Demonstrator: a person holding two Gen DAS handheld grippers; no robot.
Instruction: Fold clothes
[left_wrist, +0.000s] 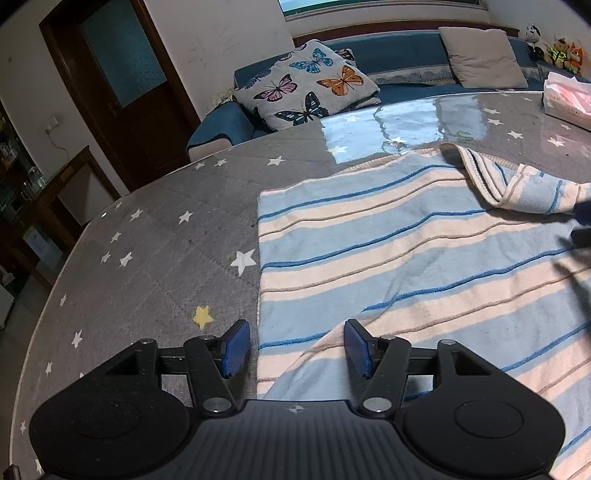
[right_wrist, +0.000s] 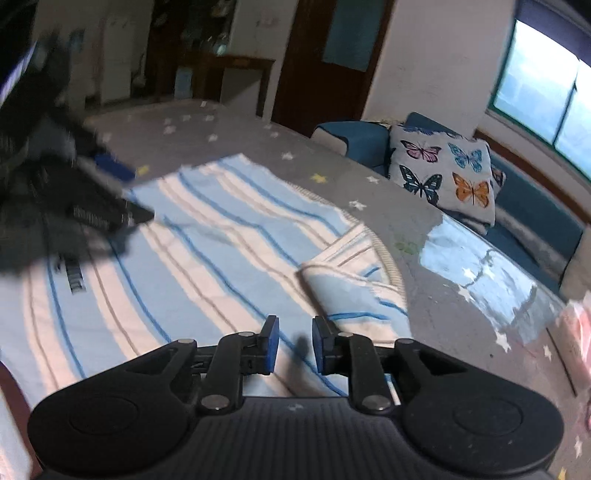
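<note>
A towel-like cloth (left_wrist: 406, 258) with light blue, cream and dark blue stripes lies spread on the grey star-print table cover (left_wrist: 166, 240). Its far right corner (left_wrist: 517, 184) is turned back over itself. My left gripper (left_wrist: 297, 349) hangs open above the near left corner, where a flap is also folded up; its pads touch nothing. In the right wrist view my right gripper (right_wrist: 294, 347) is just above the cloth (right_wrist: 207, 236), beside the turned-back corner (right_wrist: 354, 291). Its pads stand a narrow gap apart with nothing between them. The left gripper (right_wrist: 127, 192) shows blurred at the left.
A blue sofa (left_wrist: 399, 51) with a butterfly cushion (left_wrist: 310, 85) and a grey cushion (left_wrist: 480, 55) runs behind the table. A pink tissue pack (left_wrist: 567, 99) sits at the far right of the table. A glossy patch (left_wrist: 406, 125) reflects the window. The table edge curves away on the left.
</note>
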